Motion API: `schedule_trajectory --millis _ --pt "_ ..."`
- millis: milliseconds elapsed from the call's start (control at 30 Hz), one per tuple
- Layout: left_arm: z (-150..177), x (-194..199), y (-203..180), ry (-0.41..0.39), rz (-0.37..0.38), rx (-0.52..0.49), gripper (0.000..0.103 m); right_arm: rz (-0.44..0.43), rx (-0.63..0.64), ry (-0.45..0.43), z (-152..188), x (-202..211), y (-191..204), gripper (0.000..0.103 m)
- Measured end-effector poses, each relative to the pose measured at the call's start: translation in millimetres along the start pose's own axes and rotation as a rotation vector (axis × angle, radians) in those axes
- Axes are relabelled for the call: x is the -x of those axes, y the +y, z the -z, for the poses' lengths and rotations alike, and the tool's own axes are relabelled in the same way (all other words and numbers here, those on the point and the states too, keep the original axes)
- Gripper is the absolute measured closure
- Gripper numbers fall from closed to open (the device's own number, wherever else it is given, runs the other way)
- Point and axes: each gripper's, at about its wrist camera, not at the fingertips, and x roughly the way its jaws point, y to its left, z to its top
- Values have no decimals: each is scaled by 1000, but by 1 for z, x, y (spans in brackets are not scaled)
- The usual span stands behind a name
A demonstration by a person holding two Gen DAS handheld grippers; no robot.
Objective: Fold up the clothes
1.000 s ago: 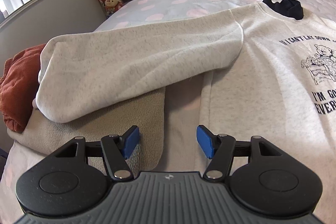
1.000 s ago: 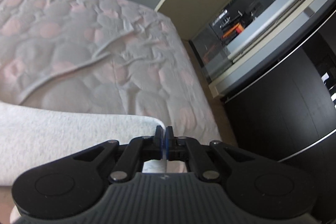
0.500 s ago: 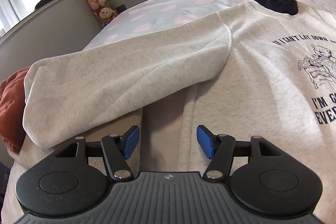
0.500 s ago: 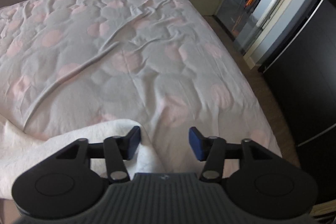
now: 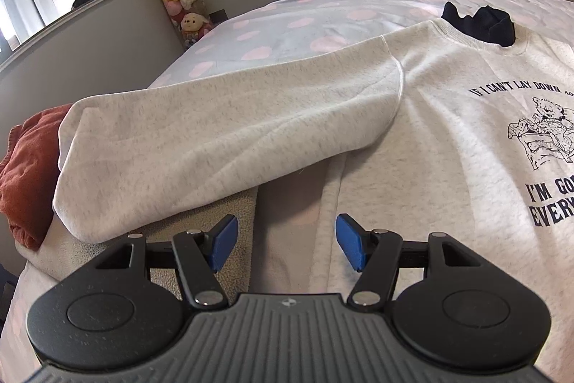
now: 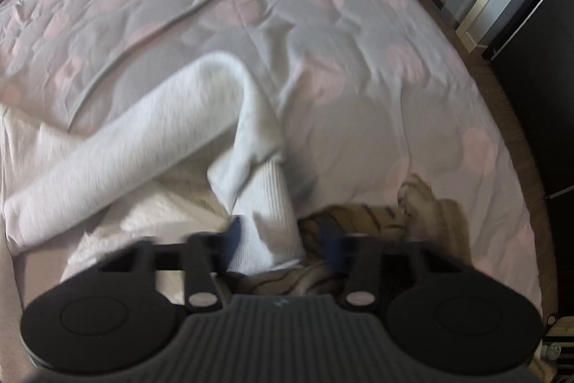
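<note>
Closing right fingers (image 6: 233,234) around sleeve cuff (image 6: 269,210), left fingers (image 5: 224,241) open above sweatshirt edge (image 5: 332,196)

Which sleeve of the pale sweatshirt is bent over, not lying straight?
The sleeve at the right gripper: it arches over, cuff between the closing jaws. The other sleeve, before the left gripper, lies straight.

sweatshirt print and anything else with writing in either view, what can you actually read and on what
"IF I CAN'T LAY DOWN": top line on the grey sweatshirt; the small word after it is too small to read.
"I'M GO": cut off by the frame edge.
"EVER": cut off too.
Right wrist view: blurred, no text.
</note>
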Motion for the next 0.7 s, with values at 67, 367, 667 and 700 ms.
schedule_trajectory --millis 67,367,667,700 --pt "-1 0 -1 0 1 1 44 -3 -2 -33 0 6 4 96" --pt "2 1 2 -2 7 -2 44 -86 17 -281 -45 137 53 97" --pt "7 6 36 12 68 174 44 -112 -70 -279 -21 260 54 98" --pt "8 6 40 14 75 193 44 -74 -99 -265 -16 264 42 98"
